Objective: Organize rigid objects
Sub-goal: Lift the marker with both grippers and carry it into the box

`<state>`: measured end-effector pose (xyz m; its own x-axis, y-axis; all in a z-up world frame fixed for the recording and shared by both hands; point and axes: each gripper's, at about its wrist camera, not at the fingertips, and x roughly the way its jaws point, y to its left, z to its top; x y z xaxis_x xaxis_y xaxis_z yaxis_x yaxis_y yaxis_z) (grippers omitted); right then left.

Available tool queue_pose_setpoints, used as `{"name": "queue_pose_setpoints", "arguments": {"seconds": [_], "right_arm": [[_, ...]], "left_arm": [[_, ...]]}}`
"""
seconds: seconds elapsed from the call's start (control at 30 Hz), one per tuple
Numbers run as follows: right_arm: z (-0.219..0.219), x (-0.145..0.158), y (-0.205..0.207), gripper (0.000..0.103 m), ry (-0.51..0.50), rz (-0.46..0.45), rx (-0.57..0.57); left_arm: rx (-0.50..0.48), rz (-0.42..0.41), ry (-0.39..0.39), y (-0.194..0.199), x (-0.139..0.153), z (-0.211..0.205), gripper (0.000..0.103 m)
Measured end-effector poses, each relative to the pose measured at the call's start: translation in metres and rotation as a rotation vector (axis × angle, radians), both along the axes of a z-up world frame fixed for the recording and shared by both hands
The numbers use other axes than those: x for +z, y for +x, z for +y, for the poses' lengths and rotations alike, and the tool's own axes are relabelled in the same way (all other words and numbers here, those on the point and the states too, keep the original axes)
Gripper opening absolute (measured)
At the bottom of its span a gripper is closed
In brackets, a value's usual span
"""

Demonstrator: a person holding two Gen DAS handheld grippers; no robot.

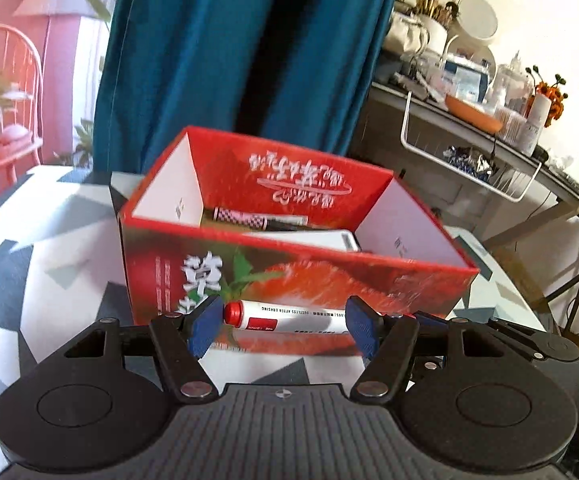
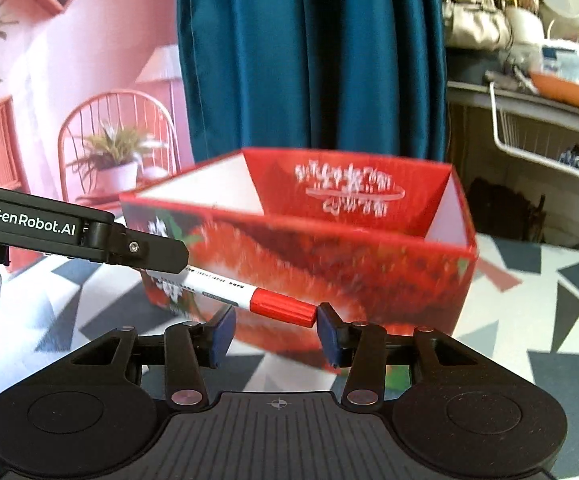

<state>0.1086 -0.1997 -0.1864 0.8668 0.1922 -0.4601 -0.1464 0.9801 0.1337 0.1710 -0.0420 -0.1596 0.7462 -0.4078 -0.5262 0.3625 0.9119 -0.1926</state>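
Note:
A white board marker (image 1: 289, 320) with red ends hangs in the air before the red strawberry-print box (image 1: 369, 284). It lies crosswise in my left gripper (image 1: 283, 330): one red end butts the left pad, the body meets the right pad. In the right wrist view the marker (image 2: 217, 286) runs out from behind a left gripper finger (image 2: 161, 254). Its red cap (image 2: 283, 308) sits in my right gripper (image 2: 275, 336), with the cap's end against the right pad and the body across the left pad's tip. The box (image 2: 329, 264) stands open; a chequered pen (image 1: 249, 216) and a white flat item (image 1: 321, 240) lie inside.
The box stands on a table with a grey, white and black triangle-pattern cloth (image 1: 29, 280). A teal curtain (image 1: 229, 40) hangs behind it. At the right is a cluttered desk with a white wire basket (image 1: 469, 160). A pink backdrop with a chair (image 2: 117, 140) fills the left.

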Motion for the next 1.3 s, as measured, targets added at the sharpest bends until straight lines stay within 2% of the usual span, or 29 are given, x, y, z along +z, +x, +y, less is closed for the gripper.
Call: {"name": "queue_pose_setpoints", "arguments": {"seconds": [0.4,0.67,0.77,0.93,1.0,1.13,1.3], "right_arm": [[0.003,0.037,-0.006,0.043,-0.036,-0.129,0.015],[-0.004,0.054,0.019,0.044,-0.06,-0.152,0.003],[-0.01,0.056,0.042,0.044,-0.054,-0.123,-0.001],[-0.018,0.05,0.092,0.044,-0.052,-0.025,-0.017],[-0.022,0.045,0.11,0.044,-0.036,0.031,-0.039],[-0.026,0.034,0.132,0.044,0.015,0.131,-0.065],[-0.019,0.024,0.14,0.046,-0.025,0.173,-0.06]], "left_arm": [[0.029,-0.036,-0.043,-0.004,0.011,0.005,0.069],[0.008,-0.075,-0.061,0.019,0.025,0.0,0.069],[-0.005,-0.036,-0.058,0.044,0.024,-0.004,0.069],[-0.021,0.083,-0.081,0.095,0.013,-0.008,0.069],[-0.029,0.099,-0.073,0.109,0.01,-0.01,0.069],[-0.044,0.119,-0.009,0.129,0.005,-0.018,0.069],[-0.023,0.158,-0.053,0.142,-0.005,-0.016,0.068]]}}
